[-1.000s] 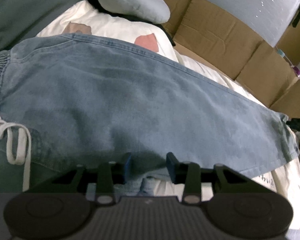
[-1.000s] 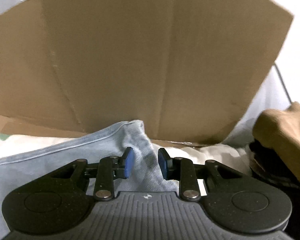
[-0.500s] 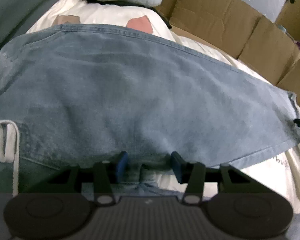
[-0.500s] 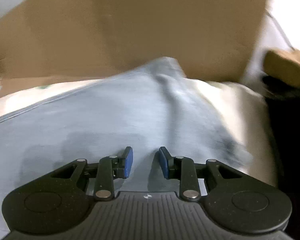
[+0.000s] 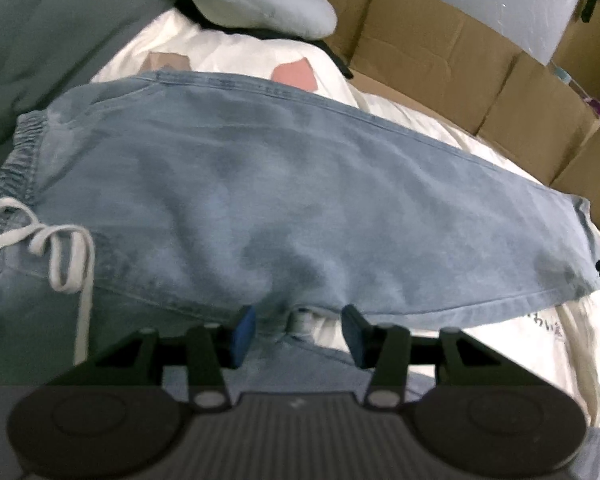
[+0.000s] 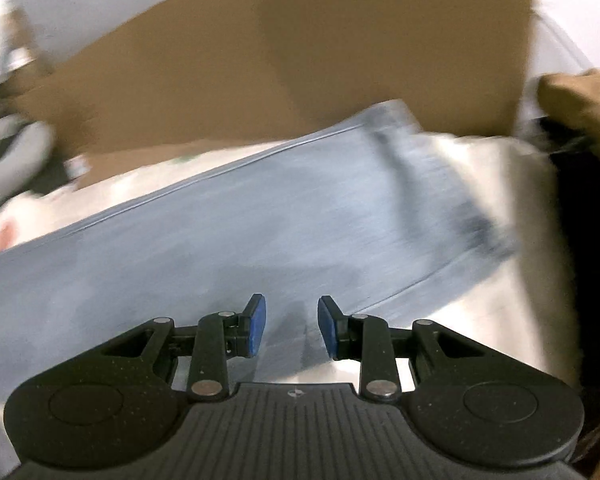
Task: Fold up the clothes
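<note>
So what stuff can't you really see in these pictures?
- Left wrist view: the second leg of the jeans is hidden under the top one; the drawstring runs off the left edge.
- Left wrist view: small writing on the white cover is too blurry to read.
- Right wrist view: the jeans hem and the tan thing are smeared by motion.

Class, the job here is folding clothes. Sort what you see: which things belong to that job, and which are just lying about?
Part of the job:
- denim trousers, spread flat on the bed
- white drawstring
- left gripper, open
- right gripper, open

Lying about:
- cardboard sheets
- grey padded garment
- white bedding
- tan cloth
</note>
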A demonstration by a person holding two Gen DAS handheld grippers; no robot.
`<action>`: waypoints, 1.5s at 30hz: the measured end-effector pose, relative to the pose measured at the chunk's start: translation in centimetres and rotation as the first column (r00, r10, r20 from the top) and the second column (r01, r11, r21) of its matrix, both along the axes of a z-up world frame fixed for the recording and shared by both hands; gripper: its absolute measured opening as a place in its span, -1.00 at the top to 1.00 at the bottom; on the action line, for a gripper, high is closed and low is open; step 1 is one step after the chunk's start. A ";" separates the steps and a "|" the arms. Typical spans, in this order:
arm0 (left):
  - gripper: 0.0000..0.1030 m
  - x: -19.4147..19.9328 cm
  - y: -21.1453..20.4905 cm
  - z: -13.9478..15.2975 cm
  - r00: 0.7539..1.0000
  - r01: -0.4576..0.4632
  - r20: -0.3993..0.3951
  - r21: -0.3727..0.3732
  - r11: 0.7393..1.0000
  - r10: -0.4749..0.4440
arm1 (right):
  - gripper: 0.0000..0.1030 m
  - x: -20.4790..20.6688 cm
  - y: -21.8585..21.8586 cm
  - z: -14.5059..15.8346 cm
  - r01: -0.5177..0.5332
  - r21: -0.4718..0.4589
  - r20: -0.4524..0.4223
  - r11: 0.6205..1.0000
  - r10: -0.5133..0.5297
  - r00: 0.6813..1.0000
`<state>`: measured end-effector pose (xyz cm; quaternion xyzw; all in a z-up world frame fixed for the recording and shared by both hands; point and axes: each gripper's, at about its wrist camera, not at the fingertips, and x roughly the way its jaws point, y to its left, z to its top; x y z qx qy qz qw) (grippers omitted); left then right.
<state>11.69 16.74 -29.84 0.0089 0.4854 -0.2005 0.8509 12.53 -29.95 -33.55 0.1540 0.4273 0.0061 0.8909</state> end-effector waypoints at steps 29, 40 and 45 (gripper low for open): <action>0.89 1.6 2.6 -4.8 0.998 -0.046 -0.043 0.043 0.998 0.048 | 0.31 0.8 25.9 -7.1 -0.323 0.585 -0.223 0.744 0.530 0.818; 0.54 0.5 8.1 -2.2 0.977 -0.212 0.004 -0.013 0.977 0.212 | 0.31 0.2 26.9 -6.4 -0.401 0.546 -0.207 0.736 0.582 0.786; 0.54 -0.1 12.0 -2.3 0.942 -0.337 0.011 -0.005 0.942 0.337 | 0.33 -0.3 27.1 -5.5 -0.447 0.525 -0.168 0.724 0.603 0.780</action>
